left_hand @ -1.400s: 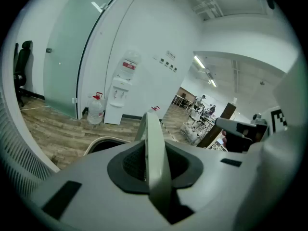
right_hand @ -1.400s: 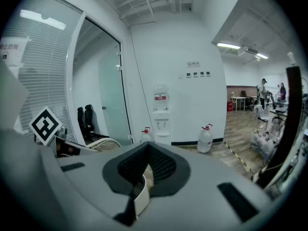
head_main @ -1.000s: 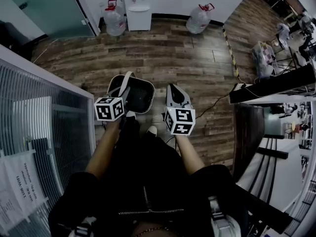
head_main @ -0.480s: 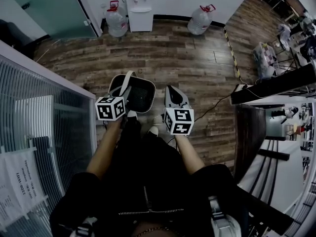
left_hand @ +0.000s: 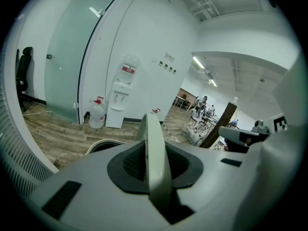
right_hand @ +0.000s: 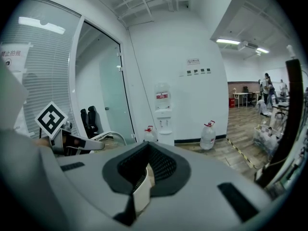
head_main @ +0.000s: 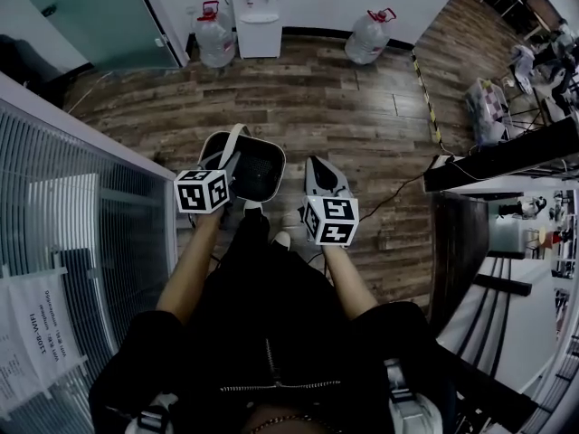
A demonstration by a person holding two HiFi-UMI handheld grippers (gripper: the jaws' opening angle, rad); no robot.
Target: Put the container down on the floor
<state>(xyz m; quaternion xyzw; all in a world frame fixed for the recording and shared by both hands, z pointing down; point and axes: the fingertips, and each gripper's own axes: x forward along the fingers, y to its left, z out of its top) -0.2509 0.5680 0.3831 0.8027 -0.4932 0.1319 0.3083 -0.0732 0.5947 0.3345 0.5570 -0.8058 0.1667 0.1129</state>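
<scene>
Dark oval plastic container with pale rim is seen over the brown wood-plank floor, just ahead of the person's shoes. Whether its base touches the planks cannot be told. Its pale arched handle is clamped in the left gripper; in the left gripper view the pale strip is pinched upright between the jaws, with the container's rim below and left. The right gripper is held just beside the container, apart from it. Its jaws are pressed together with nothing between them. A white water dispenser is noted at the far wall.
</scene>
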